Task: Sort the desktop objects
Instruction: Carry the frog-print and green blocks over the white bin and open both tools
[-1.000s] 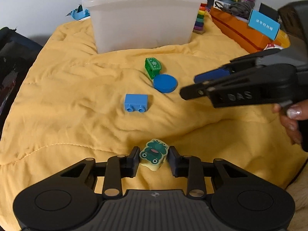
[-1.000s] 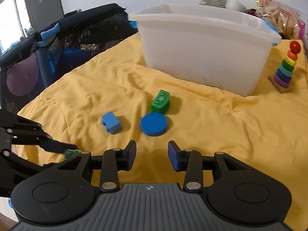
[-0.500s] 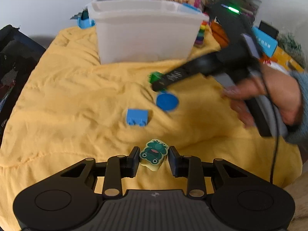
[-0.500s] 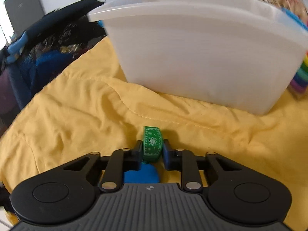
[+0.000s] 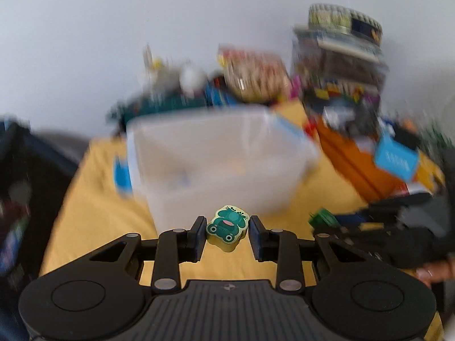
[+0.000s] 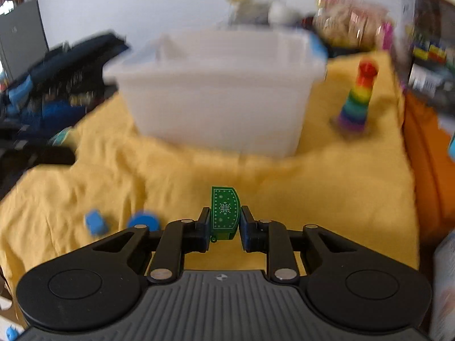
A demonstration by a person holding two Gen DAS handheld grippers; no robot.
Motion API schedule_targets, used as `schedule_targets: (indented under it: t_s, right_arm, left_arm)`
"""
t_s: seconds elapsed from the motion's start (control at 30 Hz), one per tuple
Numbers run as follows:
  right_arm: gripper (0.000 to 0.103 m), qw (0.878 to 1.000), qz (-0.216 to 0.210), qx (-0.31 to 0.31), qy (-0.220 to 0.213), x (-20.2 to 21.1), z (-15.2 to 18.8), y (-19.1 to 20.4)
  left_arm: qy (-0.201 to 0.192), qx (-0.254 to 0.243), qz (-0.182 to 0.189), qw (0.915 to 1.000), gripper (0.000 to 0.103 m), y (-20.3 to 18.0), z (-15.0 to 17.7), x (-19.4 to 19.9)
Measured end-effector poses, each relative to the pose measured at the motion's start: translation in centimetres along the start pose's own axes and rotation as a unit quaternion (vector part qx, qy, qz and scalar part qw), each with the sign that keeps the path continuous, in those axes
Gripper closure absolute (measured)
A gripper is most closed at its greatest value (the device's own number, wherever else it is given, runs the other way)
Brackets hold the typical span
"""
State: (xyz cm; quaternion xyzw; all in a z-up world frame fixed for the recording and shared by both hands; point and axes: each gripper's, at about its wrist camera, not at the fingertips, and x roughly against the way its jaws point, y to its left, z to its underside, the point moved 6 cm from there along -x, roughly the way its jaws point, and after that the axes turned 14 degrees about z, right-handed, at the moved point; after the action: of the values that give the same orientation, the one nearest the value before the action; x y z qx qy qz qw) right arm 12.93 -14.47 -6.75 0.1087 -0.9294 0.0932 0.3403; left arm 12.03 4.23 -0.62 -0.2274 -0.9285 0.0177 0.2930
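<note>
Left wrist view: the left gripper (image 5: pixel 227 231) clamps a frog-printed eraser (image 5: pixel 227 226) between its fingers (image 5: pixel 197 236), raised above the yellow cloth (image 5: pixel 93 207) in front of the translucent bin (image 5: pixel 216 159). At right, the right gripper (image 5: pixel 318 221) carries a green block (image 5: pixel 322 217).

Right wrist view: the right gripper (image 6: pixel 225 221) fingers (image 6: pixel 247 227) are closed on the green block (image 6: pixel 224 211), held upright above the cloth (image 6: pixel 327 187). A blue brick (image 6: pixel 96 221) and blue disc (image 6: pixel 143 219) lie on the cloth at lower left; a rainbow stacking toy (image 6: pixel 358 96) stands right of the bin (image 6: pixel 216 93).

Green snowflake-patterned block (image 6: pixel 224 211) — green frog eraser (image 5: pixel 227 226) — yellow cloth (image 6: pixel 327 187), rainbow stacker (image 6: pixel 359 96).
</note>
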Motion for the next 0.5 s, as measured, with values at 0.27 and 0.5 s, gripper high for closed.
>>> schedule_targets:
  t_s: [0.27, 0.5]
  right_arm:
    - [0.080, 0.996, 0.013, -0.009, -0.087, -0.8, -11.8, -0.5]
    - [0.074, 0.998, 0.028, -0.025, -0.042, -6.5, -14.6, 0.0]
  left_arm:
    - [-0.048, -0.008, -0.047, 0.9977, 0.068, 2.7, -9.7, -4.8]
    - [0.021, 0.026, -0.096, 0.9948, 0.058, 6.1, -8.4, -10.8]
